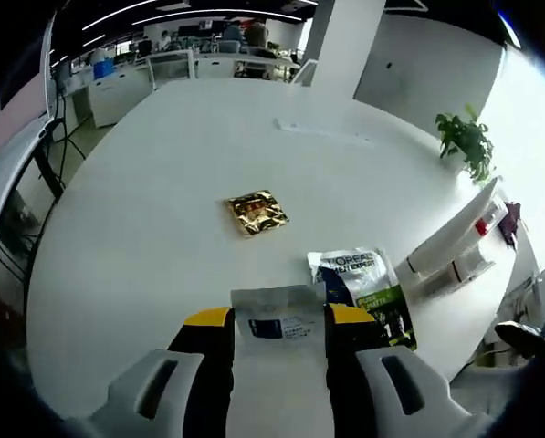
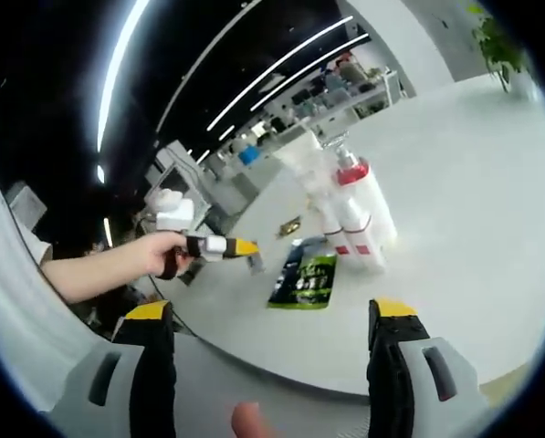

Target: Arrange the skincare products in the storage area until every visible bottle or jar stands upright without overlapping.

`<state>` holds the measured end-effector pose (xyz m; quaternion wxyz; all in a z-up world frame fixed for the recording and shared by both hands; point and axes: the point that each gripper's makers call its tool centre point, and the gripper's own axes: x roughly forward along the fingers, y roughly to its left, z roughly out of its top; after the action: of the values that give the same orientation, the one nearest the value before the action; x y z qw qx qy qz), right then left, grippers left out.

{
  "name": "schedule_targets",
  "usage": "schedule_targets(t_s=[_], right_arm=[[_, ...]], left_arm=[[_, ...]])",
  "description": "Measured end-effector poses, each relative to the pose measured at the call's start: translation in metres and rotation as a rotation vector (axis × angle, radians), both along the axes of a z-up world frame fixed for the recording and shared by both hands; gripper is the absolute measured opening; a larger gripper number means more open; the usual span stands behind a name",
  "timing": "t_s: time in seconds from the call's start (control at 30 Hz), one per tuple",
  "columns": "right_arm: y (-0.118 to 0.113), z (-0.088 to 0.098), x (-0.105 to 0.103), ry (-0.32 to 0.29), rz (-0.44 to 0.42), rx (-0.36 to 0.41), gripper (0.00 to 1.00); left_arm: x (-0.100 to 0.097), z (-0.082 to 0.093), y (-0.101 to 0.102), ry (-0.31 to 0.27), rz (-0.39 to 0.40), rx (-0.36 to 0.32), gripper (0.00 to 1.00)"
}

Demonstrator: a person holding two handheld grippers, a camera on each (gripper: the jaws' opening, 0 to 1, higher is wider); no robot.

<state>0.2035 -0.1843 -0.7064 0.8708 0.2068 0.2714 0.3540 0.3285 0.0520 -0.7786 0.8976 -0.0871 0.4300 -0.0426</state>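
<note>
Between your left gripper's (image 1: 279,336) yellow-tipped jaws sits a flat white sachet (image 1: 278,315), pinched at its lower edge, its printed face up over the white table (image 1: 162,182). Just beyond and to the right in the left gripper view: a dark and green sachet (image 1: 368,287) lying flat, long axis running away from you and slightly rightward. Farther right, near the table edge: the white tubes with red caps (image 1: 455,246), lying on their sides, long axes slanting up to the right. Farther out, mid-table: a gold foil packet (image 1: 256,213), flat, well apart from the rest. Far right rim: a potted plant (image 1: 466,141). Right gripper (image 2: 277,315): jaws spread wide, holding nothing, hovering off the table's near edge. In the right gripper view the tubes (image 2: 350,219) lie ahead between the jaws, the green sachet (image 2: 301,278) nearer; your left hand (image 2: 162,251) shows at the left. Judgement: the tubes want standing up, and your free right gripper is better placed for them.
</note>
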Motion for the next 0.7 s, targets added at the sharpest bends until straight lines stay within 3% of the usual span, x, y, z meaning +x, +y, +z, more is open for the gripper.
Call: schedule_targets(t_s=[0.33,0.7], right_arm=[[-0.001,0.000,0.001,-0.009,0.001,-0.006,0.87],[-0.003,-0.003,0.001,-0.002,0.001,-0.007,0.87]], left_arm=[[-0.025,-0.016,-0.007,0.069,-0.021,-0.023,0.36],[-0.032,-0.029,-0.013,0.110,-0.022,-0.005,0.36]])
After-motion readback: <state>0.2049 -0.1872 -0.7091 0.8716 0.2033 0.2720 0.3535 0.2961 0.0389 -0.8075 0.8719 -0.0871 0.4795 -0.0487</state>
